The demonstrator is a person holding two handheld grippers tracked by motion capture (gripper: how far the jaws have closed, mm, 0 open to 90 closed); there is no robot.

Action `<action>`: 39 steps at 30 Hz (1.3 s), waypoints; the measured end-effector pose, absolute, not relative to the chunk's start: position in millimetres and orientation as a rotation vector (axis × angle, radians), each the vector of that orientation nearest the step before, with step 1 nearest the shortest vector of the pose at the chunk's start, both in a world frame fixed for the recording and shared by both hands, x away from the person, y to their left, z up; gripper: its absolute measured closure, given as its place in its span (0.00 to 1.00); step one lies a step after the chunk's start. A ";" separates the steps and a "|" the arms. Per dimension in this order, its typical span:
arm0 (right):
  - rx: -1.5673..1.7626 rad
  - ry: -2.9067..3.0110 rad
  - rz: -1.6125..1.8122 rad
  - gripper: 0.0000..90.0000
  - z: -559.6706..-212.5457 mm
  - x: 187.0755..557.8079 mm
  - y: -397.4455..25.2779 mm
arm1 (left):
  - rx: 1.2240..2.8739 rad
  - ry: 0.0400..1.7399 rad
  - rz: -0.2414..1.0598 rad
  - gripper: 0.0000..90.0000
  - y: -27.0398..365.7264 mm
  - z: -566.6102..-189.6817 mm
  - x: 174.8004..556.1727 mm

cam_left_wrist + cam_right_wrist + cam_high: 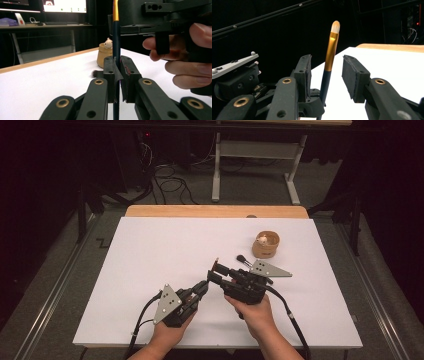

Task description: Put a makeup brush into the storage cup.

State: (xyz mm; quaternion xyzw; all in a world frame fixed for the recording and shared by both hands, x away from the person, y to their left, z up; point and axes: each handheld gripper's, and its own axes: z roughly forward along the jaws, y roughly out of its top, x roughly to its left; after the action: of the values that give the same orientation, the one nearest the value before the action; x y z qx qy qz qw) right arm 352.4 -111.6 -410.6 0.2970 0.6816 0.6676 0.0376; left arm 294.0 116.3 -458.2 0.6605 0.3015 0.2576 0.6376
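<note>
The makeup brush (pixel 329 62) stands upright between my two grippers, above the white tabletop (pixel 150 260) — its dark handle pinched in the jaws of my left gripper (pixel 117 75), gold ferrule and pale tip rising above. My right gripper (pixel 325 72) has its jaws spread around the brush, pads clear of it. Farther back sits a small wooden cup (pixel 265 245), with another brush (pixel 243 260) lying beside it.

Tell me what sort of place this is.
Probably a lab or recording workspace: a white-topped table on grey carpet, loose cables on the floor behind it, and lit monitors on a desk.
</note>
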 end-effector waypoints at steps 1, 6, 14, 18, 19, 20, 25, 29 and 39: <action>0.917 2.102 2.057 0.69 -411.0 352.7 -111.3 | 1.508 0.687 0.588 0.93 116.0 -458.3 293.8; 0.937 2.109 2.067 0.73 -413.1 352.8 -110.0 | 1.508 0.684 0.587 0.93 115.4 -458.7 293.8; 0.980 2.081 2.094 0.80 -414.2 353.3 -111.4 | 1.509 0.683 0.585 0.93 115.4 -458.8 293.6; 0.992 2.076 2.102 0.81 -413.7 353.8 -112.9 | 1.506 0.684 0.585 0.93 115.8 -458.4 293.5; 0.993 2.076 2.107 0.82 -413.9 353.9 -112.9 | 1.505 0.684 0.586 0.93 115.9 -458.4 293.5; 0.998 2.080 2.110 0.82 -414.2 354.0 -112.8 | 1.505 0.685 0.587 0.93 116.0 -458.4 293.5; 1.003 2.094 2.107 0.84 -416.0 354.3 -111.5 | 1.504 0.685 0.587 0.93 116.0 -458.3 293.4; 1.006 2.101 2.108 0.85 -417.2 354.6 -110.8 | 1.503 0.685 0.588 0.93 116.4 -458.2 293.5; 1.014 2.118 2.105 0.86 -419.7 354.3 -108.6 | 1.495 0.691 0.589 0.93 117.8 -457.6 293.7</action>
State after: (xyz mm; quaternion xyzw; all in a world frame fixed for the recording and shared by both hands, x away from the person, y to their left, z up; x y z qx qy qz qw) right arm 354.3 -108.6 -419.7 0.3214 0.6716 0.6675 -0.0061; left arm 293.7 117.8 -457.6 0.6559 0.3030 0.2584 0.6413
